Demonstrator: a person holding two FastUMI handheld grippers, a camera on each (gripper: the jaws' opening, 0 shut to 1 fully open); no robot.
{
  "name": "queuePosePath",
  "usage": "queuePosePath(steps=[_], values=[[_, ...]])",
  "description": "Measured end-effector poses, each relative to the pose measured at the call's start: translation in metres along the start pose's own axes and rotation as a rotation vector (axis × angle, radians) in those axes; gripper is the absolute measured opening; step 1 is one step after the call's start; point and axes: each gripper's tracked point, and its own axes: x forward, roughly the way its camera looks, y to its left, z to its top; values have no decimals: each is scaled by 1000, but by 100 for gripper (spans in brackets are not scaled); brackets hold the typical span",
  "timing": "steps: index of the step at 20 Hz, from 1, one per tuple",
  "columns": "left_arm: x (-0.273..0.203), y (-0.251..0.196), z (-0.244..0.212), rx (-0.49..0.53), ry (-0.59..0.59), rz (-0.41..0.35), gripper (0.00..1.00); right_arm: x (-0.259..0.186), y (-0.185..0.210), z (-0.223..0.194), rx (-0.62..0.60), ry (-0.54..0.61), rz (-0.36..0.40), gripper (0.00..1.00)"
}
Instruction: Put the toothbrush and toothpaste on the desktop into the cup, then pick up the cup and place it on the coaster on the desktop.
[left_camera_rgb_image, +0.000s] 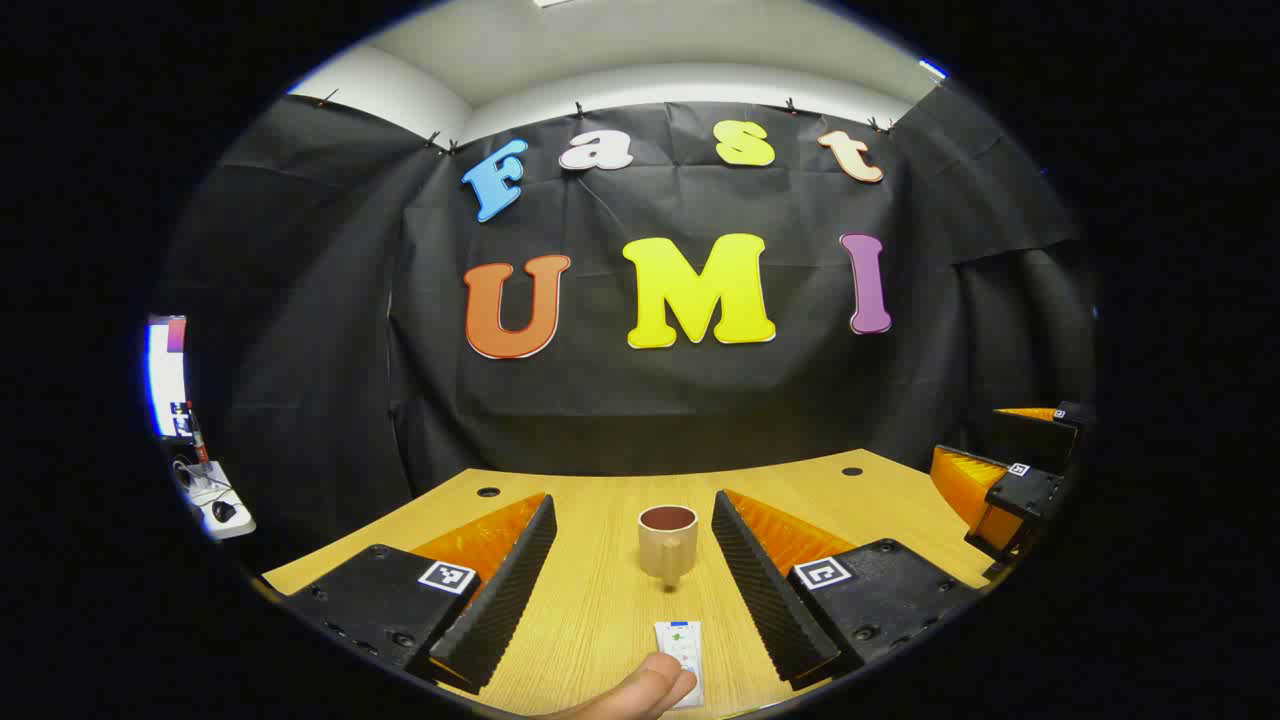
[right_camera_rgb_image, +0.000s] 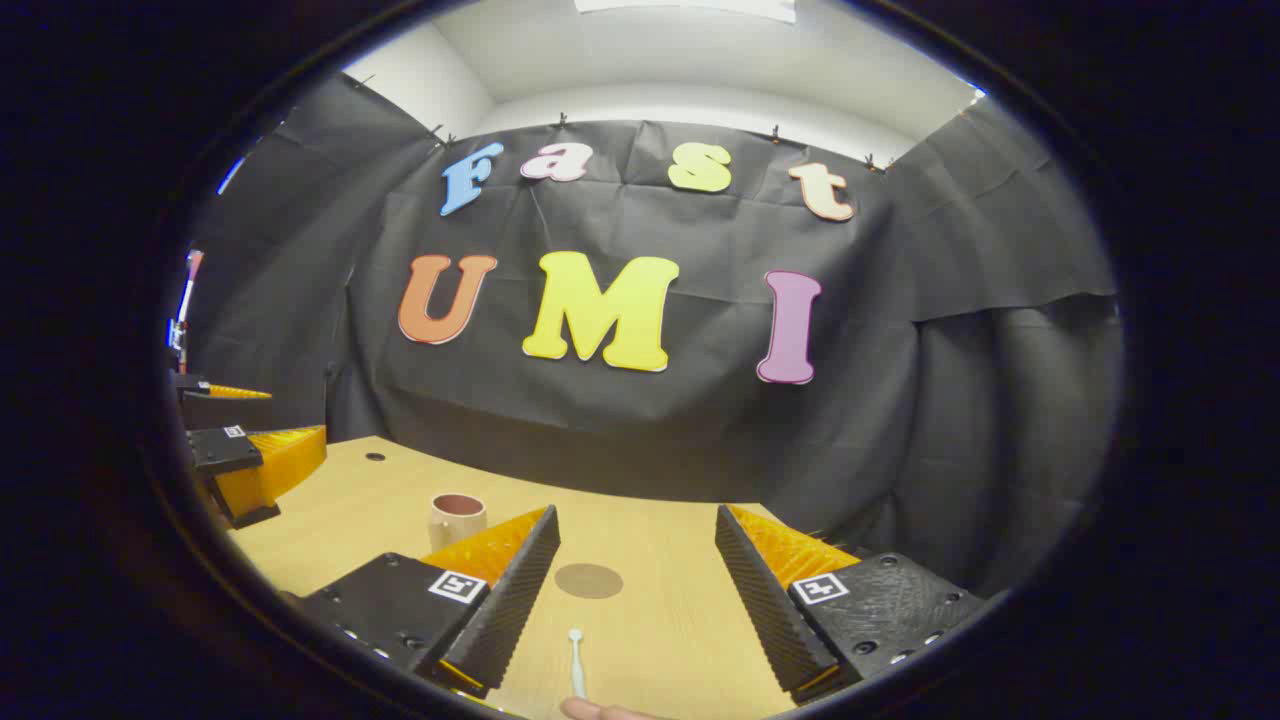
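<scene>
In the left gripper view a beige cup (left_camera_rgb_image: 667, 541) with a dark inside stands upright on the wooden desktop (left_camera_rgb_image: 600, 620), handle toward me. Nearer lies a white toothpaste tube (left_camera_rgb_image: 680, 650), with a person's finger (left_camera_rgb_image: 640, 692) touching its near end. My left gripper (left_camera_rgb_image: 635, 545) is open, its fingers flanking the cup from behind. In the right gripper view a white toothbrush (right_camera_rgb_image: 577, 660) lies on the desktop, and a round brown coaster (right_camera_rgb_image: 589, 580) lies beyond it. The cup (right_camera_rgb_image: 457, 518) stands at the left. My right gripper (right_camera_rgb_image: 637, 550) is open and holds nothing.
The right gripper (left_camera_rgb_image: 1010, 490) shows at the right edge of the left gripper view; the left gripper (right_camera_rgb_image: 245, 460) shows at the left edge of the right gripper view. Two cable holes (left_camera_rgb_image: 488, 492) sit near the desk's far edge. A fingertip (right_camera_rgb_image: 600, 710) shows by the toothbrush.
</scene>
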Motion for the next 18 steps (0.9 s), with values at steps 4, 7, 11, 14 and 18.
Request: queuePosePath(steps=[4, 7, 11, 14, 18], values=[[2, -6, -6, 7, 6, -4, 99, -1, -5, 2, 7, -7, -1, 95], [4, -10, -15, -2, 32, -6, 99, -1, -8, -1, -1, -3, -6, 95], [9, -14, -23, -25, 44, -17, 99, -3, -7, -2, 3, -8, 7, 95], [13, -16, -33, -44, 71, -21, 99, -2, -10, -3, 13, -9, 8, 95], [13, -9, -35, -35, 76, 5, 99, -1, -17, -4, 42, 0, -6, 95]])
